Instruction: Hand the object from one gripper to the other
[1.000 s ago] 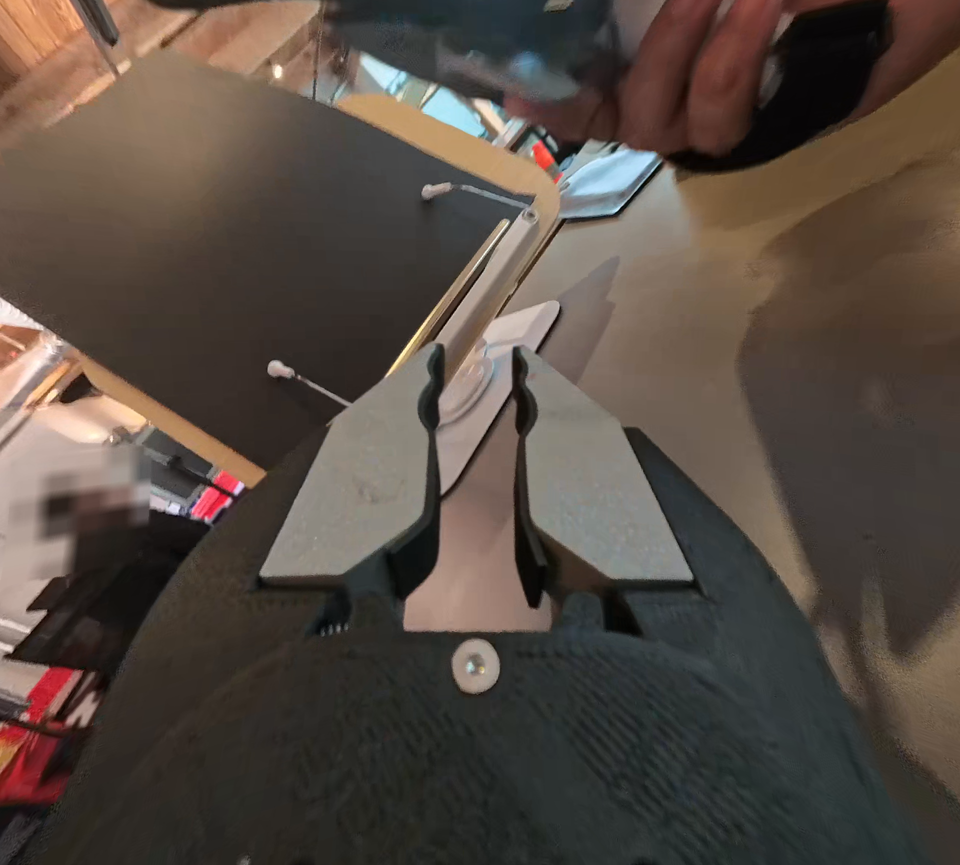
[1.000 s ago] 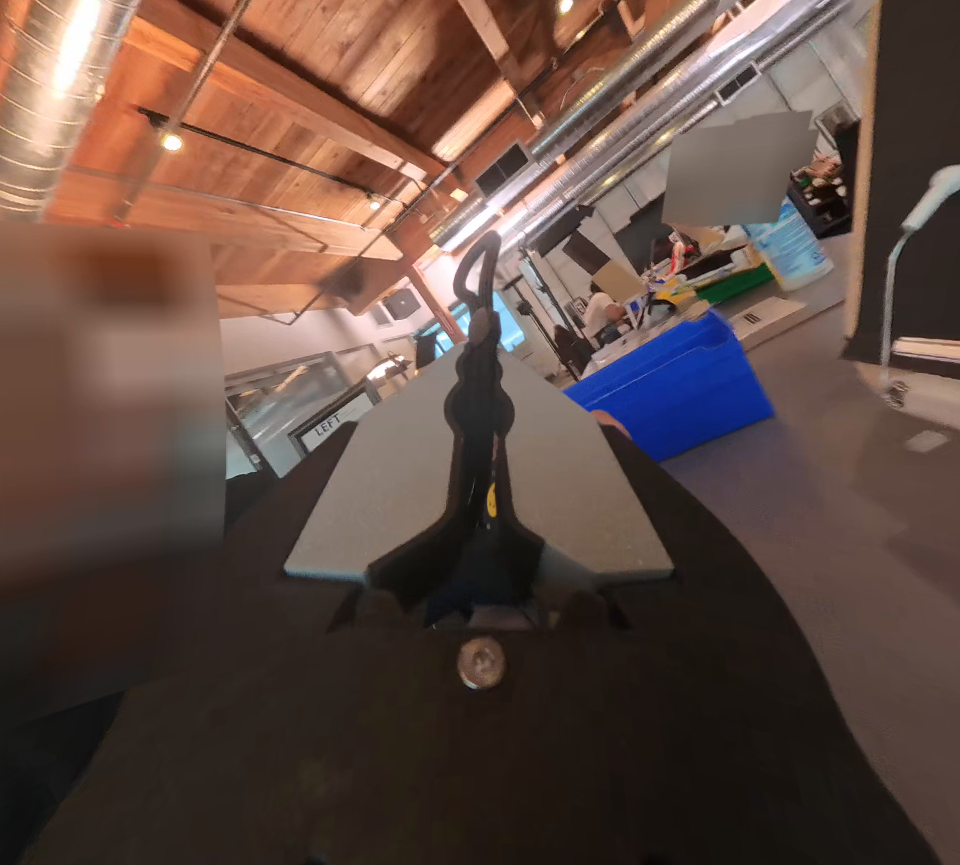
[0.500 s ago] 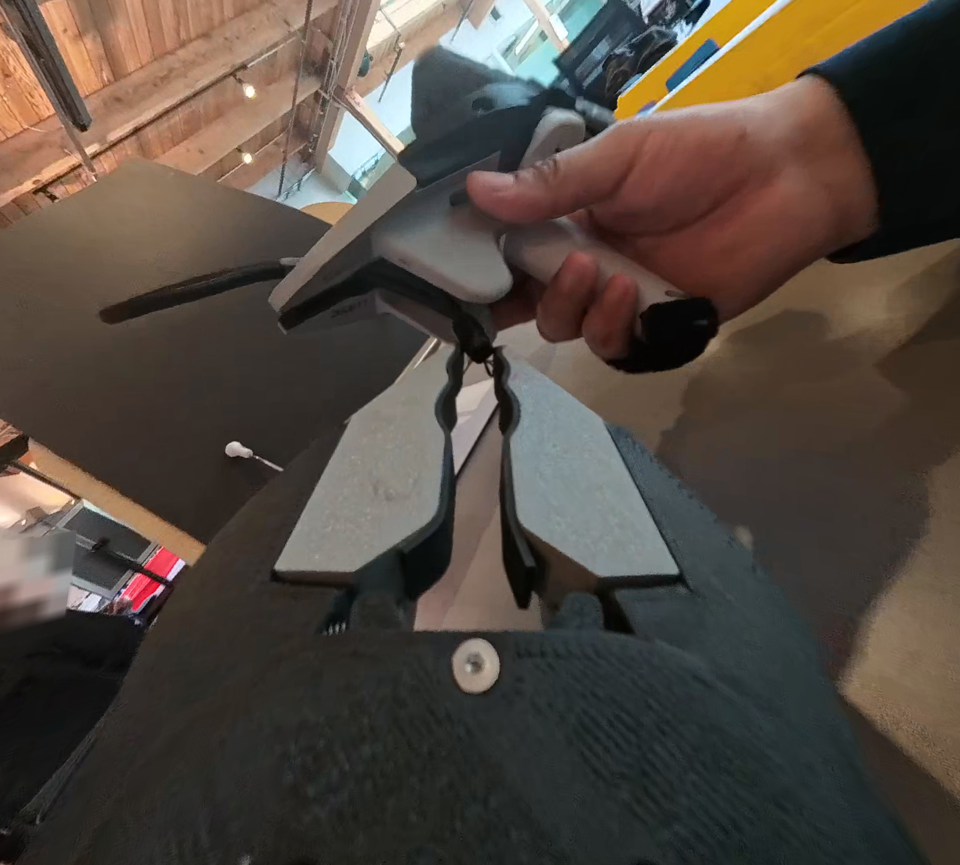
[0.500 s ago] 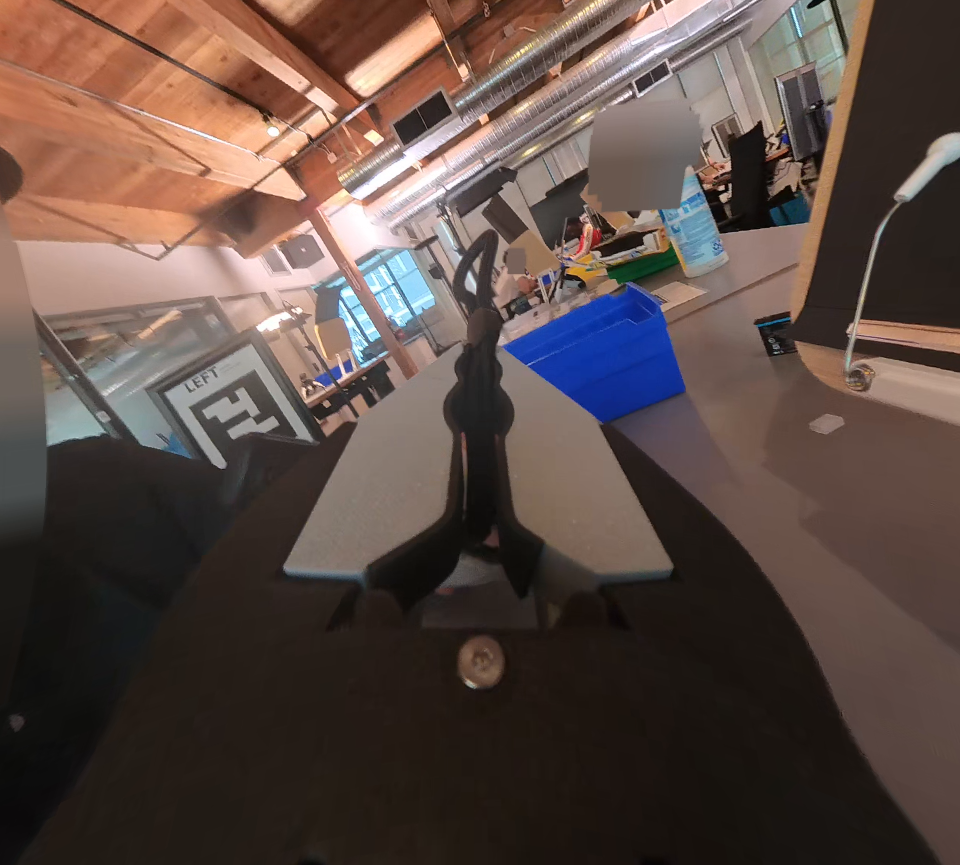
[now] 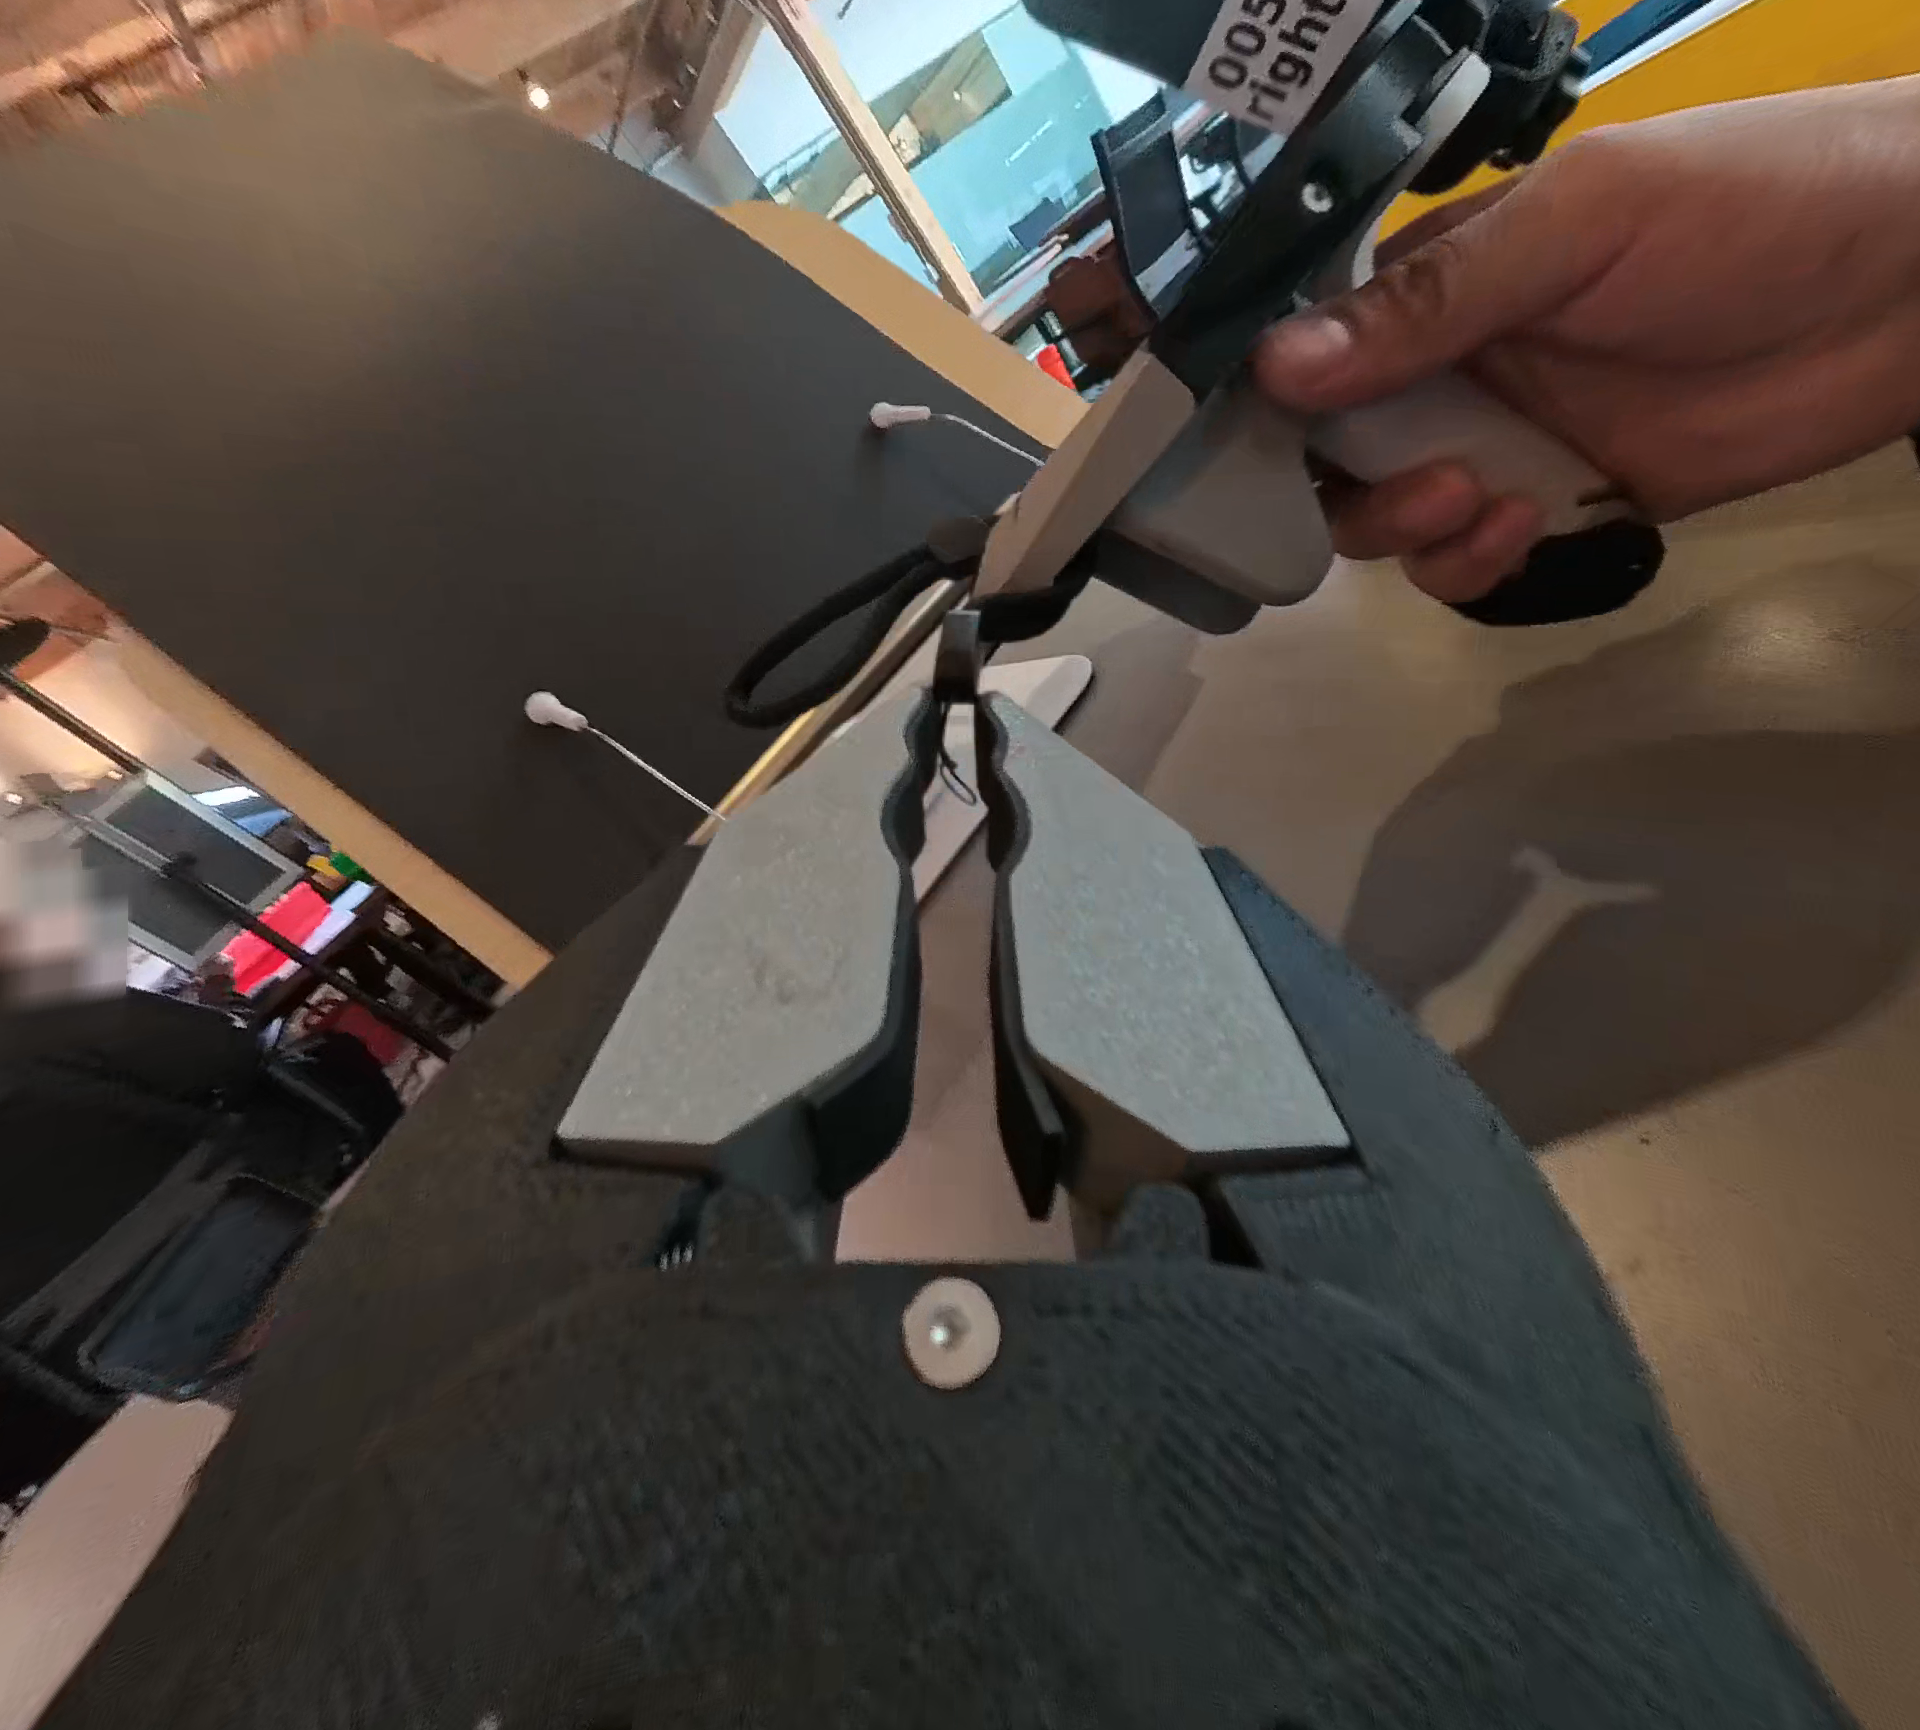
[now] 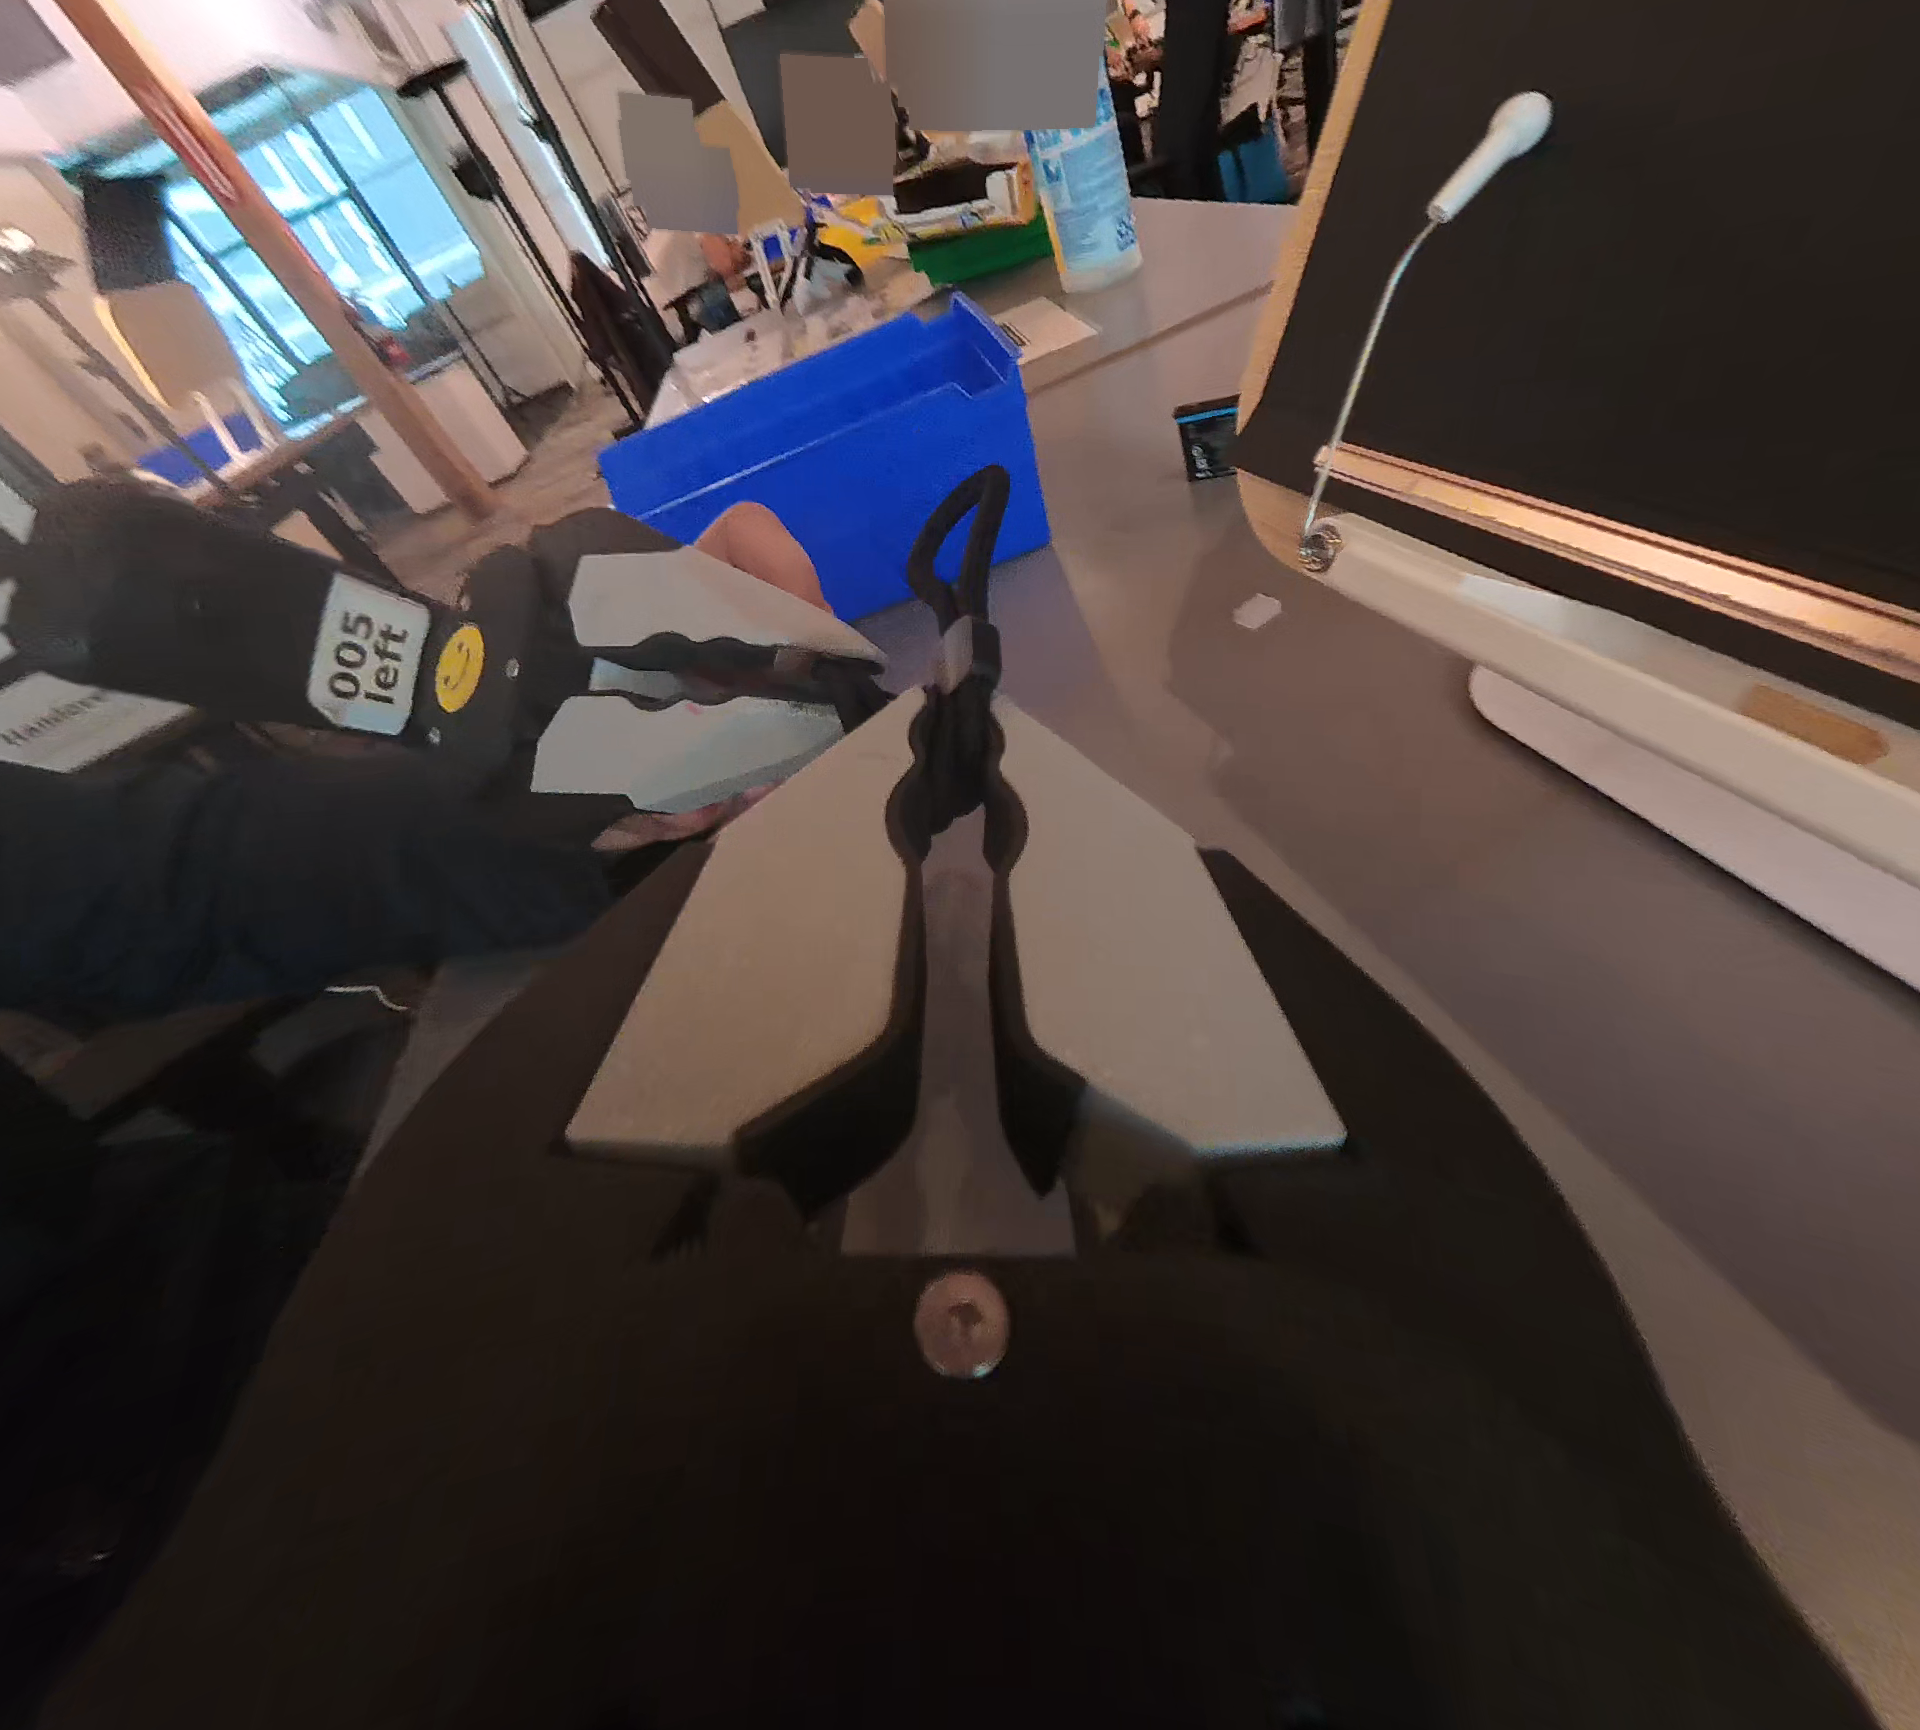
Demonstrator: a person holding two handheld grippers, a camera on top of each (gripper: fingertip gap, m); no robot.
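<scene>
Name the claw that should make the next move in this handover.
Left. The right claw is already shut on the black cord loop, while the left claw is open with the loop's dangling tab at its tips, so it likely closes next.

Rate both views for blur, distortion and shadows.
Left wrist view: black cord loop and right gripper sharp; housing edges smeared; wide-angle bending; soft shadows on the tan table. Right wrist view: ceiling streaked, left gripper slightly blurred, blue bin crisp.
</scene>
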